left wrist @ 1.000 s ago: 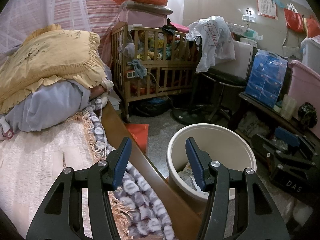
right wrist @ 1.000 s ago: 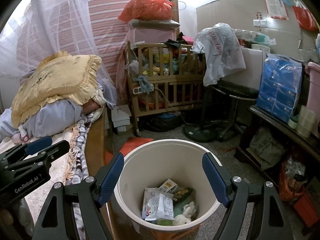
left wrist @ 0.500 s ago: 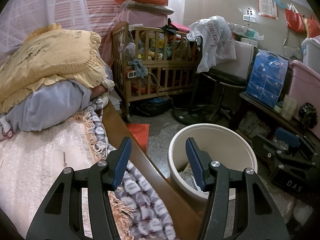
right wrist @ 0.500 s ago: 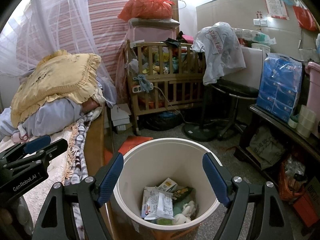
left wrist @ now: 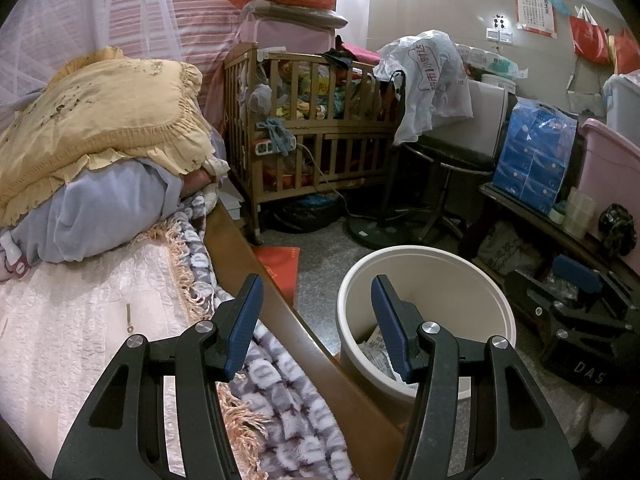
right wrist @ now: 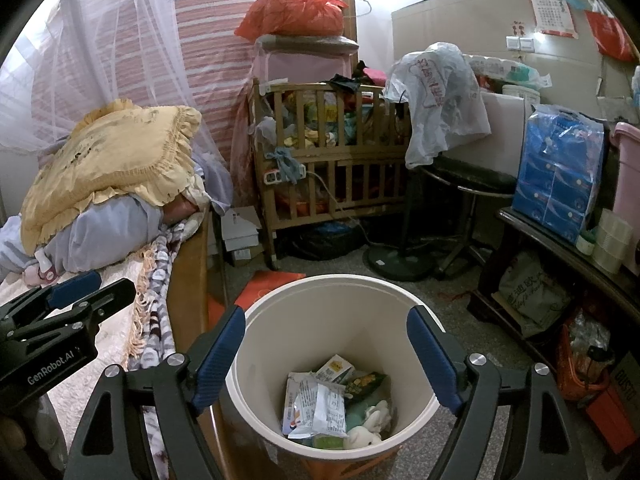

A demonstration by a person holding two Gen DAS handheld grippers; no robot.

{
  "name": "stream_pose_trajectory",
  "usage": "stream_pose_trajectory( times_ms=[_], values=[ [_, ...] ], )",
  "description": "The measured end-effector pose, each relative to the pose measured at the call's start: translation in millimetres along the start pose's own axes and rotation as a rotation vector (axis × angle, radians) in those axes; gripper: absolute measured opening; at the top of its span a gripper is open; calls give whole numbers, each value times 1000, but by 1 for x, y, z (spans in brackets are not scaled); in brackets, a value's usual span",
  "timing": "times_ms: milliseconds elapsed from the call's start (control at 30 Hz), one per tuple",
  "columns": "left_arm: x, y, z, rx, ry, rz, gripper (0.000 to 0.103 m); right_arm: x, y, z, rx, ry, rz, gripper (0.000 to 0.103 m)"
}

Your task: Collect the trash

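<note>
Both the left gripper (left wrist: 316, 320) and right gripper (right wrist: 326, 354) gape empty; crumpled wrappers (right wrist: 320, 404) lie inside the round cream plastic bin (right wrist: 280, 328) beside the bed (left wrist: 80, 320); a careless reach might tip it

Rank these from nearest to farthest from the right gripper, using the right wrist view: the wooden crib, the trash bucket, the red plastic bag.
1. Trash bucket, just below the right gripper.
2. Wooden crib, across the floor, straight ahead.
3. Red plastic bag, high up behind the crib, on stacked things.
</note>
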State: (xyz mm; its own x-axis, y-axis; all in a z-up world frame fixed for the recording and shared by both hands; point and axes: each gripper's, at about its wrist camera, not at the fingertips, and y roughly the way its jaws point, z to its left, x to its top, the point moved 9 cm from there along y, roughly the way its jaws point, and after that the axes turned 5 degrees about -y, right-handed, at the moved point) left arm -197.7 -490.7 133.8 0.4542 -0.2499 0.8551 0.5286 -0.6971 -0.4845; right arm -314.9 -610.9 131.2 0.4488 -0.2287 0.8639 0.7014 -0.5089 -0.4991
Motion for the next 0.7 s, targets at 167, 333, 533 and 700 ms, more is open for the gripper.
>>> stream_pose_trajectory(
  times_ms=[167,333,533,700],
  values=[
    [0,0,-1,2,2,1,55,-2,1,-3,-1,-1,2,81],
    [0,0,1,2,-1,3,55,-1,1,-1,1,-3,4,82],
    [-5,-1,3,7,8,5,55,-3,2,-2,-1,-3,7,82],
    [-11,-3,5,6,19,6,55,-9,7,-7,-1,-5,13,82]
  ],
)
